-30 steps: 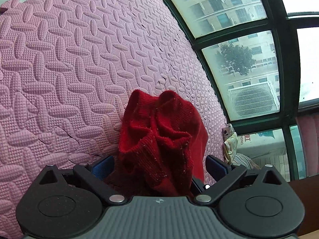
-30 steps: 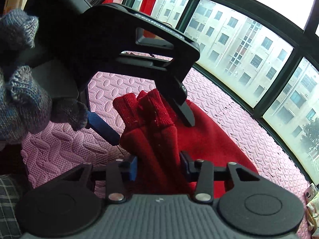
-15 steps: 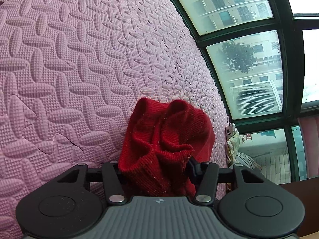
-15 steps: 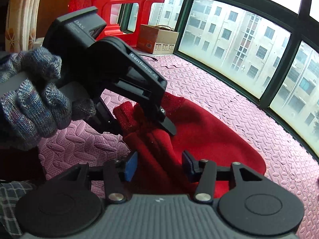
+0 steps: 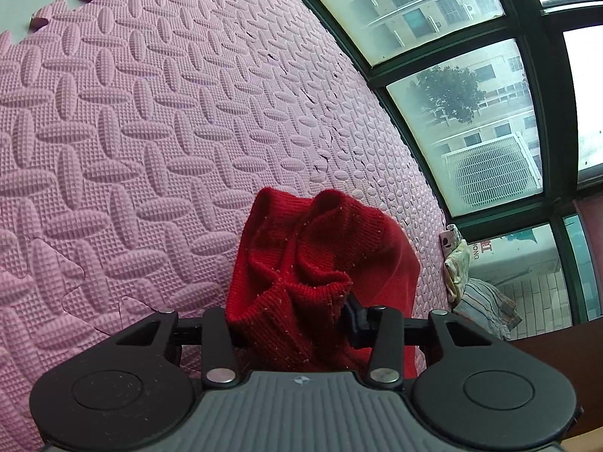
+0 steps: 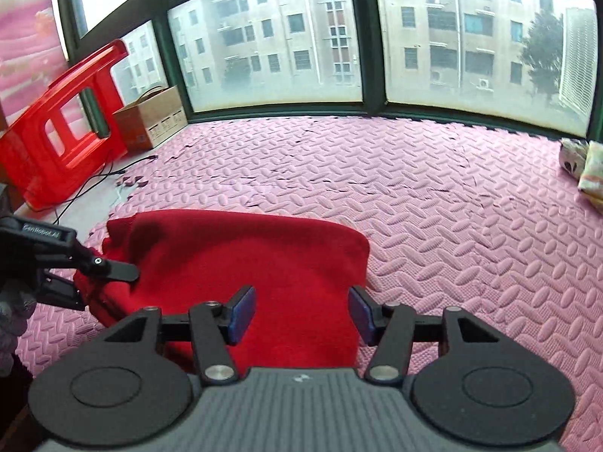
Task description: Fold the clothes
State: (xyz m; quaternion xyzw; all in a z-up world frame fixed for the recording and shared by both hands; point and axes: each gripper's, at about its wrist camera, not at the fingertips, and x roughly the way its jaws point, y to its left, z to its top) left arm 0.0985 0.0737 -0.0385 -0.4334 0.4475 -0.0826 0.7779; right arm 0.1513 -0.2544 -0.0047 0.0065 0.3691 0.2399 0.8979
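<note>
The red knitted sweater (image 6: 241, 263) lay on the pink foam-mat floor (image 6: 452, 226), folded over. The right tool (image 6: 297, 314) had just let go and stood wide above it, while the left tool (image 5: 290, 320) still pinched a bunched cuff; one fold looked finished.

soft daylight comes in through the windows (image 6: 275, 37) and fills both views evenly. the sky panes are washed out to white. shadows on the foam mat (image 5: 132, 132) are weak. the fisheye lens bends the window frames strongly, and corners go dark.
</note>
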